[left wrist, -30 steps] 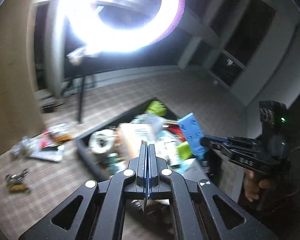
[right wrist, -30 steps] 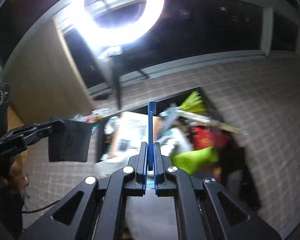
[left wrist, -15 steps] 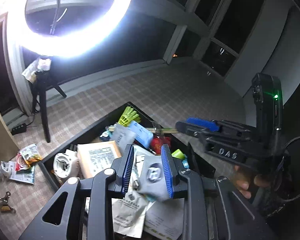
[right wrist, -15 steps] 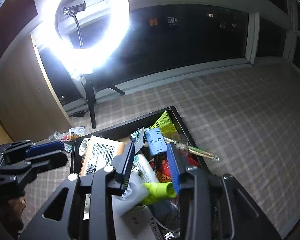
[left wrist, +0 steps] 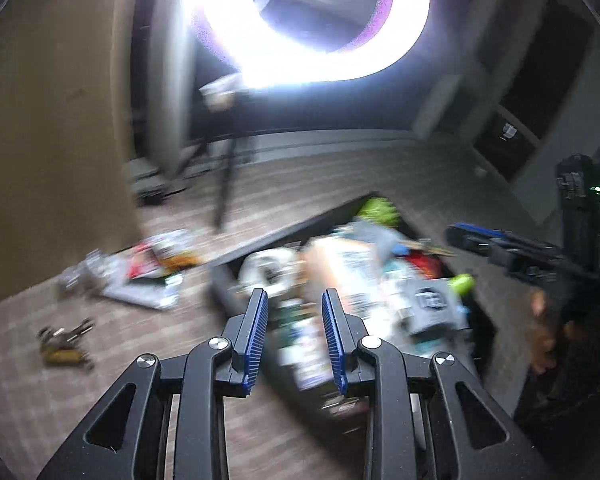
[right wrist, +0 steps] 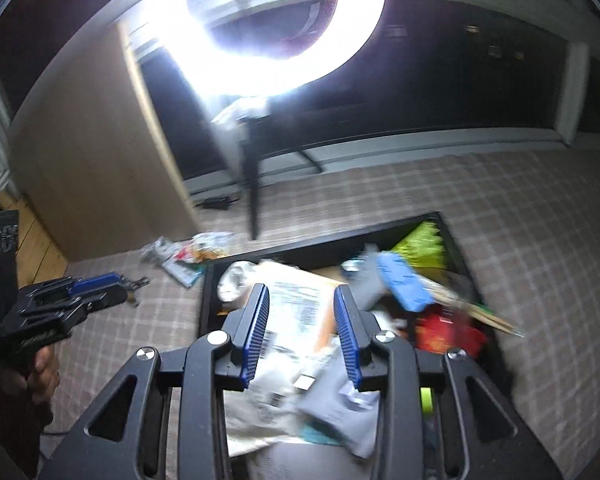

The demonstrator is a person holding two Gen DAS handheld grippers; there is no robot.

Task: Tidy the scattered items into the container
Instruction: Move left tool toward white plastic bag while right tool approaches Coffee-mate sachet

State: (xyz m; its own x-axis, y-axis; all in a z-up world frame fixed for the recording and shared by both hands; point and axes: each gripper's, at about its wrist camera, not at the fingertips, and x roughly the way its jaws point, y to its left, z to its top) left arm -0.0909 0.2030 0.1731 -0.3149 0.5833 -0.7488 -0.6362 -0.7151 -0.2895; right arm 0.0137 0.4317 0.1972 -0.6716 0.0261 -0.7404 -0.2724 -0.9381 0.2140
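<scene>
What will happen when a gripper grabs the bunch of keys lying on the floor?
The keys would probably dangle and swing, since several loose pieces seem to hang off one clip. They look like metal, so likely heavy for their size and maybe slippery. They lie flat on the carpet, so pinching them looks fiddly.

A bright ring light (right wrist: 284, 24) is glaring on its dark tripod (right wrist: 254, 200) above the plaid carpet (right wrist: 540, 220). Dark windows (right wrist: 440, 80) are lining the wall behind, beside a tan panel (right wrist: 92, 168).
</scene>
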